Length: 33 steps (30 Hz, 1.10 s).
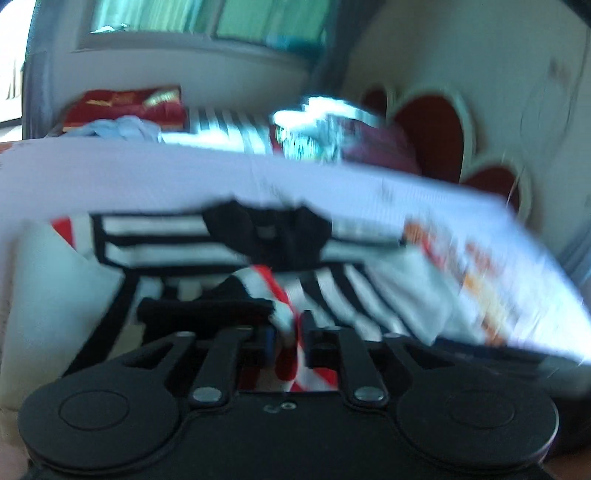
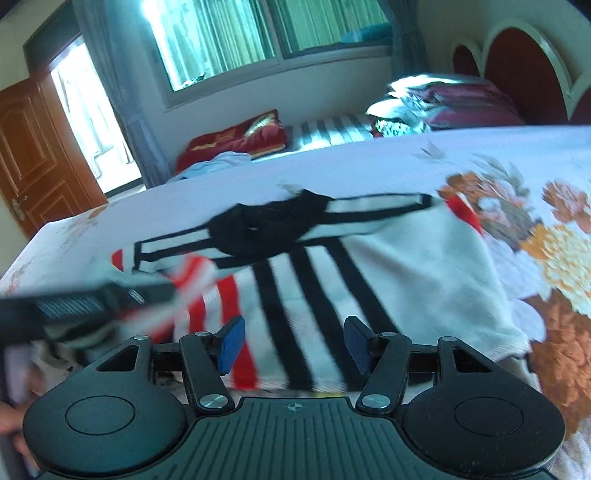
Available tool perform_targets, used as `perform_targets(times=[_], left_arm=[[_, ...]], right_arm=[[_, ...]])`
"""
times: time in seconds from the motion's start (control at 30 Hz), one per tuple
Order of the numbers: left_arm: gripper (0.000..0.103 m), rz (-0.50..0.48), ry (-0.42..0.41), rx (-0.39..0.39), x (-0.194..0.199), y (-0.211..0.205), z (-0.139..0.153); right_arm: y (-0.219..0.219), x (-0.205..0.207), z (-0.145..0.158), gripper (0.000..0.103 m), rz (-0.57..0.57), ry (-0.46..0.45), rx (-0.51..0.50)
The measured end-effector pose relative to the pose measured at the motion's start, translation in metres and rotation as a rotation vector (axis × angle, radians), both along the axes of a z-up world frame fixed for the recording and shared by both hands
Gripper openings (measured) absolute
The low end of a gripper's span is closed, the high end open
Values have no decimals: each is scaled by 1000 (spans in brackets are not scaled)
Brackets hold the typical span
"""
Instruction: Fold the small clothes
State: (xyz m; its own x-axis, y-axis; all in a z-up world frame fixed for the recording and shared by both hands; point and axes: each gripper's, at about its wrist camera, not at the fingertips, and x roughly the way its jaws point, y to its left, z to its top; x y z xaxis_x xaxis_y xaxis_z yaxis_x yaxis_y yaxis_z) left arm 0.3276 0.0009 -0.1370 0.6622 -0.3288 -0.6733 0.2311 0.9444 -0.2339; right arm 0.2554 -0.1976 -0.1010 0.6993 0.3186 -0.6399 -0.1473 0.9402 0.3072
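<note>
A small white shirt point(image 2: 406, 266) with black and red stripes and a black collar point(image 2: 266, 232) lies spread on the flowered bedsheet point(image 2: 369, 162). My left gripper point(image 1: 290, 332) is shut on a red-and-white striped part of the shirt point(image 1: 284, 295) and holds it bunched at its fingers. It also shows at the left of the right wrist view point(image 2: 110, 299), blurred, with the striped cloth at its tip. My right gripper point(image 2: 291, 343) is open and empty, its blue pads point(image 2: 232, 343) just above the shirt's near edge.
The bed reaches to a red heart-shaped headboard point(image 2: 517, 70) at the right. Dark red pillows point(image 2: 236, 140) and a pile of folded cloth point(image 2: 436, 99) lie at the far side. A window point(image 2: 258, 33) and a wooden door point(image 2: 33, 147) are behind.
</note>
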Motion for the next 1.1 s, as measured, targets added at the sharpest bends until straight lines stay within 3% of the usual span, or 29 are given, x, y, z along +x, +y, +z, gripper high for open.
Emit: perform_targets(times=[0.03,0.07,0.1,0.17,0.37,0.6,0.73,0.8,0.97,1.03,1.1], left_arm=[[25,-5,9,17,-2,-4,-3],[33,-6,2,21,-5,0,-3],[49,0,-16,32,-9,1,0],[67,28,-63,58,-14,8,13],[75,110,-157,144,-38,40,47],[76,266,-133,266,-72,105,35],[72,291,-81,312,-79,121,11],[66,296,-67,307,-77,122,3],[64,287,-85,317,-58,112,-8],[58,289,-82,311,-51,111,-12],[46,292,-75,308,-45,111,-16]], right_arm=[[-5,0,-1,59,3,5,10],[-8,-1,-1,59,9,6,21],[-10,-2,-1,59,16,7,31],[-9,-2,-1,59,34,8,50],[28,-1,3,59,149,-18,67],[91,1,-5,59,278,-55,-57],[116,8,-13,59,296,-93,-180],[121,13,-16,59,297,-101,-192],[113,24,-11,58,258,-108,-159],[108,27,-5,18,245,-108,-140],[101,32,-2,13,222,-92,-116]])
